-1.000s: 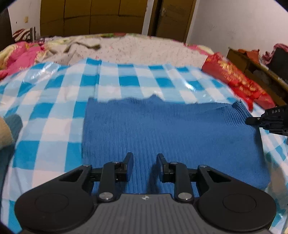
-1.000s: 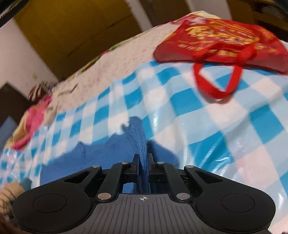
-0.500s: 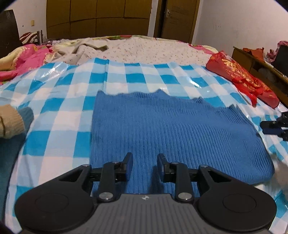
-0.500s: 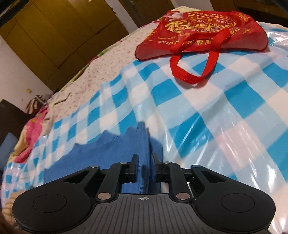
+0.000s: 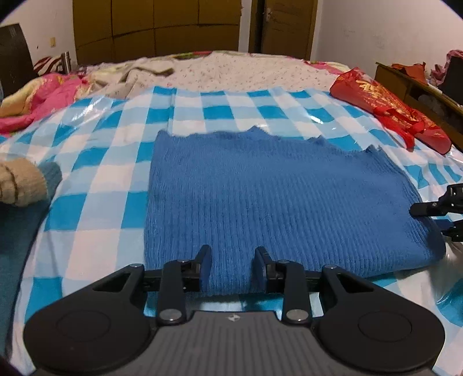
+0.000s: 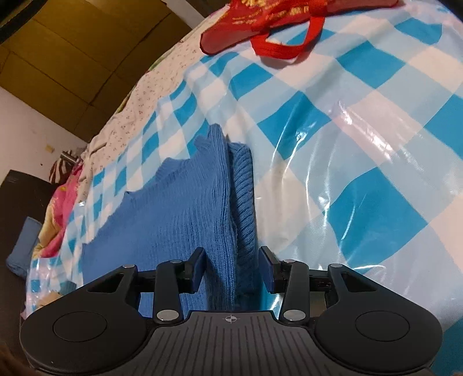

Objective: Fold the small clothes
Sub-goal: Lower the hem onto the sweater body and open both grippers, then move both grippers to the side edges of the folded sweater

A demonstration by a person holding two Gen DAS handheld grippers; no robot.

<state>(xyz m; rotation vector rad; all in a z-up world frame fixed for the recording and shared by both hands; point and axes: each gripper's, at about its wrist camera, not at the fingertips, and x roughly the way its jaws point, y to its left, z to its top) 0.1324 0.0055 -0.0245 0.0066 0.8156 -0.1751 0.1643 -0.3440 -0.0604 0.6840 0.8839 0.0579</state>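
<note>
Both tongs are letting go as we look along them: our left gripper point(image 5: 230, 261) has its jaws parting, with the near hem of the blue sweater point(image 5: 275, 199) lying between the fingers but not pinched, and our right gripper point(image 6: 233, 264) is likewise spreading, its pads standing clear on either side of the stacked folded edge that runs up between them. Neither one has hold of anything. Straight ahead of the left tongs the sweater lies flat as a broad folded rectangle on the blue-and-white checked plastic sheet point(image 5: 95, 185), its ragged far edge well beyond the fingertips; the right tongs show at its right-hand border in that view. From the right tongs we see two or more knit layers lying one on another, so a fold looks already made. We judge the knit soft, limp and fairly light, thick enough to pinch several layers at once, and likely to slide on the glossy sheet if dragged. For a further fold we would take it at the two near corners, biting deep through all layers so none slips out. Farther out, a red bag point(image 6: 289, 23) sits beyond the right tongs, and a beige and teal garment point(image 5: 26, 185) lies off to the left.
</note>
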